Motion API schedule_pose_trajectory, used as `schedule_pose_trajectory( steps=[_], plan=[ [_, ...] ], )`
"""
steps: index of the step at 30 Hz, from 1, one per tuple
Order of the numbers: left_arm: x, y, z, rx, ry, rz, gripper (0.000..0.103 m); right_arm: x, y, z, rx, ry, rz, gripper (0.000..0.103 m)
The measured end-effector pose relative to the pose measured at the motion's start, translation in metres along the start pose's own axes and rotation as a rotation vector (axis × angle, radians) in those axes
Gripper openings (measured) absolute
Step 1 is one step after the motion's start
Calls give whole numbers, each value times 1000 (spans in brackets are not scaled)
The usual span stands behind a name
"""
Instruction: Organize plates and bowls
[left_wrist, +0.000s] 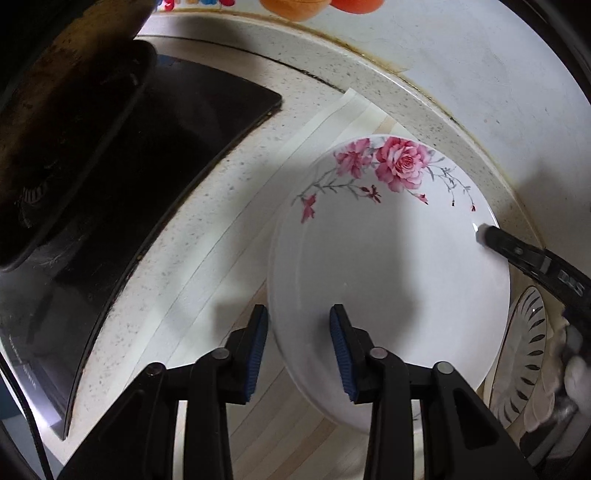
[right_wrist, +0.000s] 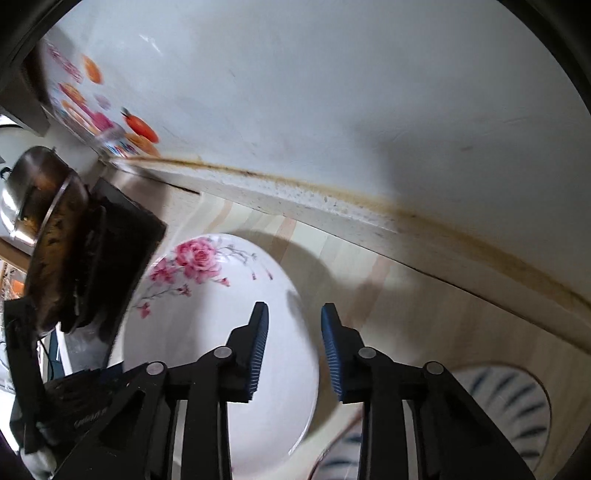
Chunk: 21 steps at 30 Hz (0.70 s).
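The rose plate (left_wrist: 388, 280) sits on the striped mat (left_wrist: 207, 295), its rim between the 2 parted pads of each gripper, left (left_wrist: 299, 350) and right (right_wrist: 291, 350). Neither pair visibly presses it. Close both squarely on opposite edges and lift level

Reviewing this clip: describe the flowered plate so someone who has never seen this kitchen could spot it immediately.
Find the speckled countertop between the black stove and the white wall, covered by a striped wood-look mat. On that mat lies the large white plate. Pink roses on grey stems along its far rim distinguish it from the neighbouring dish with dark leaf-shaped marks.
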<state>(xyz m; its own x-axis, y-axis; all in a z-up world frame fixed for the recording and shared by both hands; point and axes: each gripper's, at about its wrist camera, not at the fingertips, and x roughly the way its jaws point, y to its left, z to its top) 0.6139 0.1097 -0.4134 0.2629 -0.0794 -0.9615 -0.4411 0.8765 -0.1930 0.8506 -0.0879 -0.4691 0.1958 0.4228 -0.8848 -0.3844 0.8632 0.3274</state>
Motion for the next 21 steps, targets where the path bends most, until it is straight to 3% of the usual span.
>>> schedule_pose_trajectory(
  steps=[1, 10, 21],
  plan=[
    [0, 0, -3, 11, -6, -1, 26, 7, -1, 1, -1, 18, -2, 20],
    [-19, -4, -16, 43, -39, 19, 26, 14, -4, -5, -12, 21, 8, 17],
    [-67, -7, -32, 84, -69, -29, 26, -36, -3, -43, 28, -16, 69, 17]
  ],
)
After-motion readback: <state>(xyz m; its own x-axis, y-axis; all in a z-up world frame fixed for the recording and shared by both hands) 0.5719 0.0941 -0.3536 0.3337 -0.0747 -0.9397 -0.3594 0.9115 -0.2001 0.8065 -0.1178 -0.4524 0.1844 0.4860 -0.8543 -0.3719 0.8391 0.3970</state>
